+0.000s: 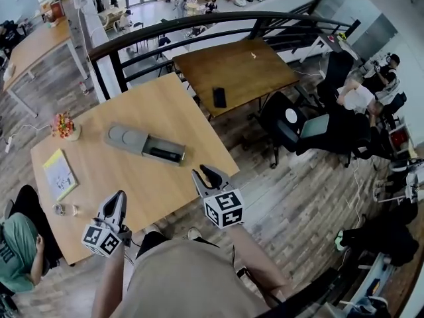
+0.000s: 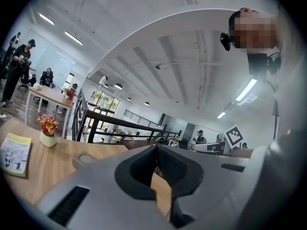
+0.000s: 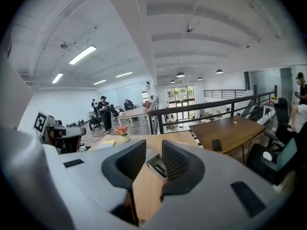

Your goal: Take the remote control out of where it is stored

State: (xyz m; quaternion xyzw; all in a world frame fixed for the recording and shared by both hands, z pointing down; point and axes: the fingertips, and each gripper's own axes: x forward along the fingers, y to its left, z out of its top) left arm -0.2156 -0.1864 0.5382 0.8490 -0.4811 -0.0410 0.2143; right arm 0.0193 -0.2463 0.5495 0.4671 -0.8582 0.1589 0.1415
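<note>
Right gripper view, left gripper view, head view, read in that order.

A: Your right gripper (image 3: 153,148) has its jaws drawn in to a thin slit. Nothing sits between the pads, and they touch nothing.

B: Through that slit you can see the storage box (image 3: 154,163). It lies ahead of the tips and lower, on the light wooden table (image 1: 165,105), apart from the gripper.

A: Your left gripper (image 2: 156,150) has its jaws together at the tips, and it too is empty. In its own view the same box lies ahead and a little to the left of the jaws, with no contact.

B: From the head view, both grippers hang over the near side of the table, the right one close to the table's corner. The box lies ahead of them, between the two.

A: The remote control (image 1: 165,154) lies in the box's pulled-out drawer (image 1: 173,156). That is the end of the box nearer your right gripper. It is well beyond both sets of tips, and neither gripper touches it.

B: Further ahead and to the left of your left gripper stand a flower pot (image 1: 64,127) and a yellow booklet (image 1: 59,173), both apart from it.
</note>
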